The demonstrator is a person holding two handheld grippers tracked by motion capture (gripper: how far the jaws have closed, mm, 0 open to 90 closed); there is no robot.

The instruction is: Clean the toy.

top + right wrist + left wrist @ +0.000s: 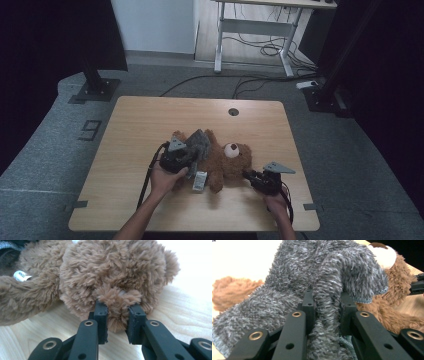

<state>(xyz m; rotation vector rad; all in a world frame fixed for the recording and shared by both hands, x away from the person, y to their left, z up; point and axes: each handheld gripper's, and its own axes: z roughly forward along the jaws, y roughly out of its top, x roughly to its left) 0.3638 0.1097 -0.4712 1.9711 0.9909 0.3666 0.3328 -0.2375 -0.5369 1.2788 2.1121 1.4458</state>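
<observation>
Bear [225, 162] mid-table, on its back — we've got the right gripper [252, 176] pinching its ear to pin it, while the left gripper [186, 159] clamps the grey fuzzy garment [199, 144] over its body, prob. for dressing.

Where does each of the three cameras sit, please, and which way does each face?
High view: above the near edge, facing forward and down on the table; both forearms show.
Left gripper view: on the left gripper, facing the grey garment it pinches.
Right gripper view: on the right gripper, pinching the teddy bear.
All share the bear.
</observation>
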